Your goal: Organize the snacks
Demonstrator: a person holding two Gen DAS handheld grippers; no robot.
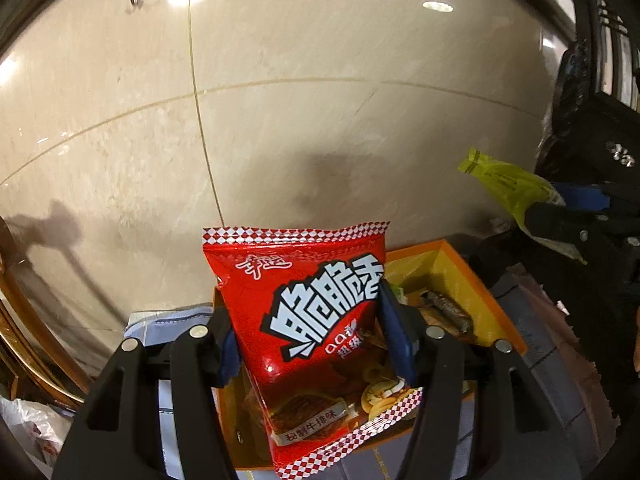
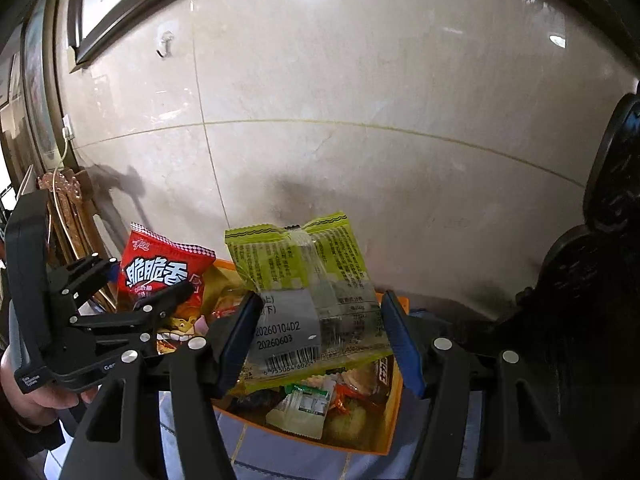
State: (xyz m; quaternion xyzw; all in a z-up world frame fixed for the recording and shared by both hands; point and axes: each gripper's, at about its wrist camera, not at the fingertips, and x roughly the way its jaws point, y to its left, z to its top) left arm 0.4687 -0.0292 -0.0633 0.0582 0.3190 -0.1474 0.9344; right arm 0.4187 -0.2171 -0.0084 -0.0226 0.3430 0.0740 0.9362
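Note:
My left gripper (image 1: 308, 328) is shut on a red snack bag (image 1: 308, 300) with white lettering and holds it upright above an orange box (image 1: 472, 276). The red snack bag also shows in the right wrist view (image 2: 160, 268), with the left gripper (image 2: 132, 292) around it. My right gripper (image 2: 320, 328) is shut on a yellow-green snack packet (image 2: 308, 276) with a clear window and a barcode label, held above the orange box (image 2: 384, 424). The packet shows at the right of the left wrist view (image 1: 508, 188). Several small snacks (image 2: 308, 400) lie in the box.
The box rests on a blue-grey checked cloth (image 2: 280, 460). A beige marble tile wall (image 1: 320, 100) stands close behind, with a hook (image 2: 166, 42). Dark carved furniture (image 2: 600, 280) is at the right. A gold-framed chair (image 2: 68, 208) stands at the left.

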